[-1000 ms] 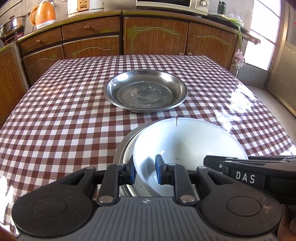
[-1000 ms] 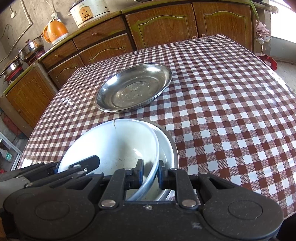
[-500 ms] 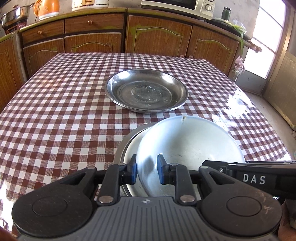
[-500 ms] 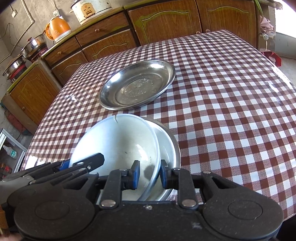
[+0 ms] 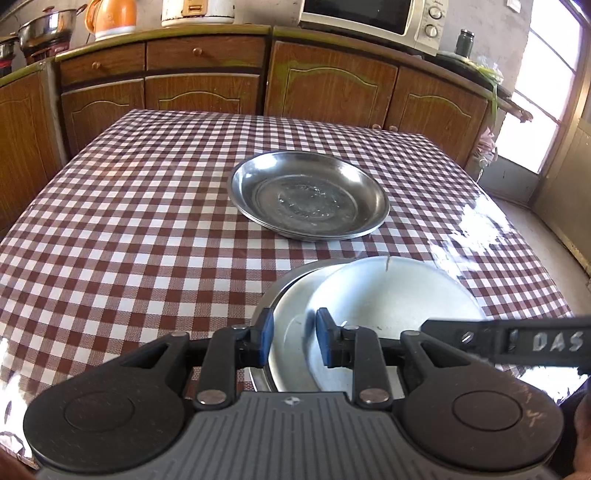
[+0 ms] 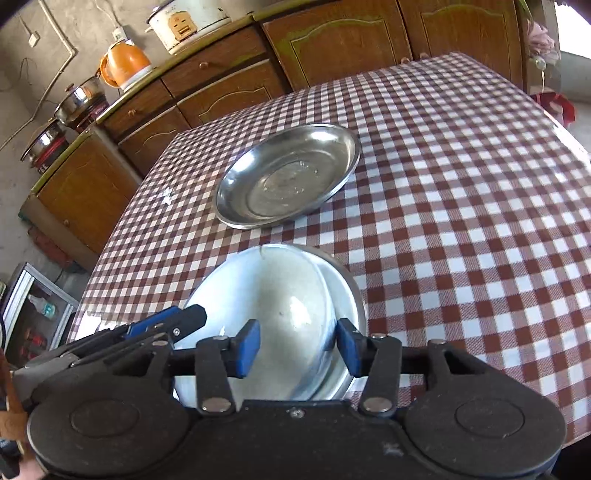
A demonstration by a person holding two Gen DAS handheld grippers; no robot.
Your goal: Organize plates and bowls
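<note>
A white bowl [image 5: 391, 295] with a cracked rim sits tilted inside a steel bowl [image 5: 291, 314] at the table's near edge. It also shows in the right wrist view [image 6: 266, 306], with the steel bowl [image 6: 347, 295] under it. My left gripper [image 5: 293, 341] is open, its jaws either side of the two bowls' left rims. My right gripper [image 6: 297, 347] is open wide around the bowls' right rims. A stack of steel plates [image 5: 308, 195] lies mid-table, also in the right wrist view [image 6: 288, 181].
The table has a red-and-white checked cloth [image 5: 129, 221]. Wooden cabinets [image 5: 332, 81] run behind it, with a kettle [image 6: 125, 64], rice cooker [image 6: 184, 22] and microwave [image 5: 373, 14] on top. A doorway [image 5: 543, 92] is at the right.
Both grippers have opened and let go of the bowl rims. The white bowl has settled lower inside the steel bowl. Both cameras have drawn back and tilted up.
</note>
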